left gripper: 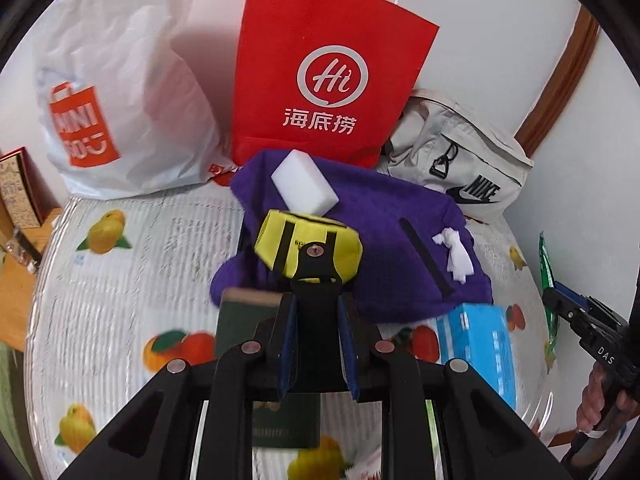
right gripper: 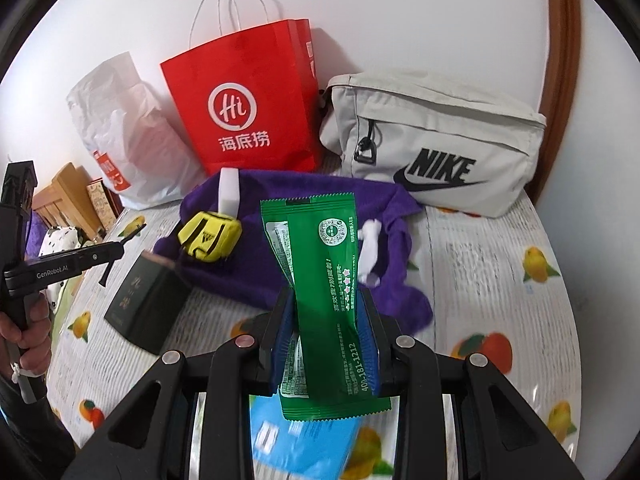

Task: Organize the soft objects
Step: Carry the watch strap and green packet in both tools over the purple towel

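Fruit-print table cover [right gripper: 500,240], bags lined at white wall. My right gripper [right gripper: 326,320] squeezes green packet [right gripper: 320,264], lifted for sorting. My left gripper [left gripper: 316,312]: fingers together, pinching black strap [left gripper: 316,268].

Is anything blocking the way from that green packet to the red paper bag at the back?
Yes. The right gripper holds the green foil packet above a purple cloth heaped before the red paper bag. On the cloth sit a white foam block and a small yellow pouch.
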The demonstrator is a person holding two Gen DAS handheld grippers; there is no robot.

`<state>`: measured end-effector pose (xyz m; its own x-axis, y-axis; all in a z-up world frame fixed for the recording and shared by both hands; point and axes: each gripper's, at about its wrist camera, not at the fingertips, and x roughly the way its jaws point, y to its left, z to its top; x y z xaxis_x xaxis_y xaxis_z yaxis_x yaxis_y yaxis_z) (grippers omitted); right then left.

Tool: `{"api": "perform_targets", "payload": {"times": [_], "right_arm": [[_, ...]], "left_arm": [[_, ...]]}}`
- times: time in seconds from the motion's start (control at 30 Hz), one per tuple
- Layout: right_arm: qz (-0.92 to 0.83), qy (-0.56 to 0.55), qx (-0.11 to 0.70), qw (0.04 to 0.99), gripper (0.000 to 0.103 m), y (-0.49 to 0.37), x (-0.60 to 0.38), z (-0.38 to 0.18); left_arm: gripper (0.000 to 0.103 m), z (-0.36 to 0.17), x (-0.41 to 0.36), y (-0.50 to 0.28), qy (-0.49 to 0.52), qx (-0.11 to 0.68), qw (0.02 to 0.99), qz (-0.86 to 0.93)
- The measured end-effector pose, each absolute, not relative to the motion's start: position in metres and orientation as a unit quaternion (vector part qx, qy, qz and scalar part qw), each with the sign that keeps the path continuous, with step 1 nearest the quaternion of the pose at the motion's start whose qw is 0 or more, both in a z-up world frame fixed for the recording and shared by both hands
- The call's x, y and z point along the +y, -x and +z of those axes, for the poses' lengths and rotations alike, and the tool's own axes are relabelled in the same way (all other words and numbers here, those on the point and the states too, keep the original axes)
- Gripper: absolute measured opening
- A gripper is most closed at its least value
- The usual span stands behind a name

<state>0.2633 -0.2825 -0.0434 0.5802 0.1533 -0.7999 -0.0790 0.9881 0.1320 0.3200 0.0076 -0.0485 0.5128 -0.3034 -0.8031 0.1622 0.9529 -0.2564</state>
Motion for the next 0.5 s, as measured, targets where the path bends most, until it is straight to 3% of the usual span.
{"api": "perform_targets", "payload": {"times": [0.5], "right_arm": [[0.093, -0.031, 0.468, 0.878, 0.031, -0.364, -0.272, -0.076]], "left_arm": [[0.02, -0.079, -0.017, -0.41, 0.088, 0.489, 0.856, -0.143]]}}
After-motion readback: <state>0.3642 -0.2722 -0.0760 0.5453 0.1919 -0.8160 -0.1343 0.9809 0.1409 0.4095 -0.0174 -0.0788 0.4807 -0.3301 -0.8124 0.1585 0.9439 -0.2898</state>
